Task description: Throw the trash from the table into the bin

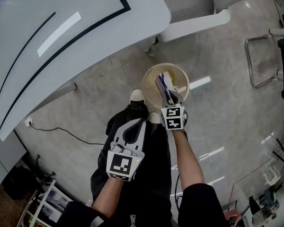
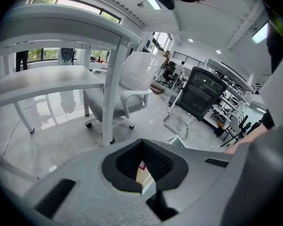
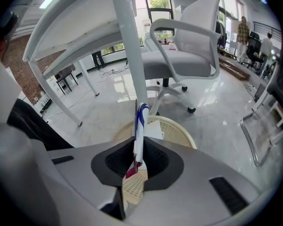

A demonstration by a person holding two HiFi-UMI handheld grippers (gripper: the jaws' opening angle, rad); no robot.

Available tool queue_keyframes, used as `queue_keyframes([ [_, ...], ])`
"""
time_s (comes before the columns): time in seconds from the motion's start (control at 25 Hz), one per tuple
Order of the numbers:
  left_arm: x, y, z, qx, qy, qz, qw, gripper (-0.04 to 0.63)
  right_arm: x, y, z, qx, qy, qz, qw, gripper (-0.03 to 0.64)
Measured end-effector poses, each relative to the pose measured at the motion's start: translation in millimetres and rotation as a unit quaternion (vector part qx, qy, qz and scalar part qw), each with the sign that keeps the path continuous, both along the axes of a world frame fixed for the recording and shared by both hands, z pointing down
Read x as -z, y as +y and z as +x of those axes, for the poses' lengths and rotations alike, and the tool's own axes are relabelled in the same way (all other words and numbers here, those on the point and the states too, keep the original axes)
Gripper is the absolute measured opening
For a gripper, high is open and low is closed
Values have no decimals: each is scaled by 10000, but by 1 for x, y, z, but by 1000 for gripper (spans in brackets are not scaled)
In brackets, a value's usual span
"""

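A flat blue-and-white wrapper (image 3: 140, 121) is pinched upright in the right claw (image 3: 137, 166), over the open cream bin (image 3: 179, 131) on the floor just below it. The left claw (image 2: 144, 168), jaws together, hangs beside it, short of the bin. Past the bin stand the surface's white leg (image 3: 129, 46) and an office chair (image 3: 179, 60).
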State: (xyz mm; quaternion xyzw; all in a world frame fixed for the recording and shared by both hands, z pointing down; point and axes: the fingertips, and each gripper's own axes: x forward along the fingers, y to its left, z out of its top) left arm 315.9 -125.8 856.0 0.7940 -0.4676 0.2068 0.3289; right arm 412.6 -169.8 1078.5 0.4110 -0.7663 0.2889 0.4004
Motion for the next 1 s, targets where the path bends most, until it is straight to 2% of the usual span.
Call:
queue_keyframes([
  [0.2, -10, -1, -2, 3, -10, -31, 10000, 8, -19, 2, -2, 53, 63, -145, 9999, 43],
  [0.48, -6, -5, -6, 243, 51, -112, 9996, 8, -27, 7, 1, 32, 96, -243, 9997, 43],
  [0.64, -2, -5, -8, 306, 99, -94, 9994, 8, -31, 12, 0, -153, -216, -440, 9987, 43],
  [0.72, 0, -3, -8, 292, 123, -76, 9995, 8, -32, 14, 0, -241, -349, -452, 9981, 78],
  [1.0, 4, 9, -8, 331, 127, -119, 9993, 8, -34, 24, 7, -404, -271, -256, 9985, 161],
])
